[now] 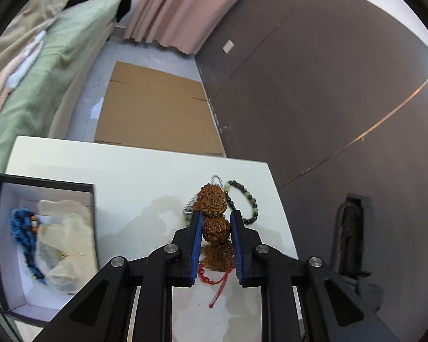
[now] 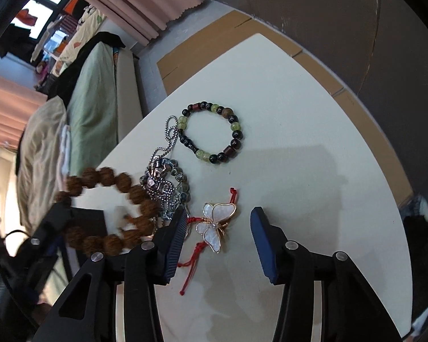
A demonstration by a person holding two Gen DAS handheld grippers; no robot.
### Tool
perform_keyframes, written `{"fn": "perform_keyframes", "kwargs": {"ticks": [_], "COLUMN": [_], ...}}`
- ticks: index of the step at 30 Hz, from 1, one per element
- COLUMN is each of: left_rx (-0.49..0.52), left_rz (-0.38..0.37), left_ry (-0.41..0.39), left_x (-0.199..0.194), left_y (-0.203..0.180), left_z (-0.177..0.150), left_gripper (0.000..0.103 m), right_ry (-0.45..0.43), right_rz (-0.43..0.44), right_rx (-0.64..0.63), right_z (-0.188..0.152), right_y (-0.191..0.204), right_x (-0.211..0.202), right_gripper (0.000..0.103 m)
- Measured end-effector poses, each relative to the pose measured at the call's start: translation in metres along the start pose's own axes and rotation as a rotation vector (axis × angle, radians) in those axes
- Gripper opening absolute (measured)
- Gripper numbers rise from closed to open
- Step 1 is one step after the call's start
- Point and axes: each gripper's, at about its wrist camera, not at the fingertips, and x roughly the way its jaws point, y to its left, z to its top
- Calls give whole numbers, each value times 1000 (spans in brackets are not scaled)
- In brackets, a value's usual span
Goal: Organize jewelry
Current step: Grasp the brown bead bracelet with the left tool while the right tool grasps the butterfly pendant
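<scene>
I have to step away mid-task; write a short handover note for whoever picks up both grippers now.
Left gripper: shut on the brown rough-seed bead bracelet, lifted off the white table.
Right gripper: open, jaws astride the white shell butterfly pendant on red cord, not gripping.
Done: blue braided piece lies in the black open box.
Left: dark-and-green bead bracelet, silver ball chain, pendant, brown bracelet.

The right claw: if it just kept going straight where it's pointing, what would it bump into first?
Most likely the butterfly pendant on its red cord, lying on the white table between the open right claw fingers. Depth is hard to judge here.
</scene>
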Motion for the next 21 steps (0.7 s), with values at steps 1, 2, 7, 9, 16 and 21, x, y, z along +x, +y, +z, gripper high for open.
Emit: {"fn": "perform_keyframes", "kwargs": {"ticks": [1, 2, 7, 9, 16, 21], "left_rx": [-5, -10, -18, -21, -32, -24], "left_rz": [-1, -1, -11, -15, -29, -27], "left_ry": [-8, -16, -55, -68, -124, -160], "left_x": [-4, -10, -35, -43, -77, -104], "left_y": [2, 4, 11, 12, 21, 31], "left_z": [0, 1, 4, 4, 4, 4], "left_gripper": [20, 20, 20, 20, 20, 20], "right_ry": [-5, -8, -29, -26, -59, -100], "right_rz": [-12, -19, -112, -108, -24, 16], "right_rx": [-15, -21, -90, -84, -42, -87], "right_z": [-1, -2, -9, -10, -13, -19], "right_y": [4, 6, 19, 16, 9, 30], "right_x": [1, 1, 4, 3, -16, -31], "right_gripper": [49, 46, 18, 13, 13, 13]}}
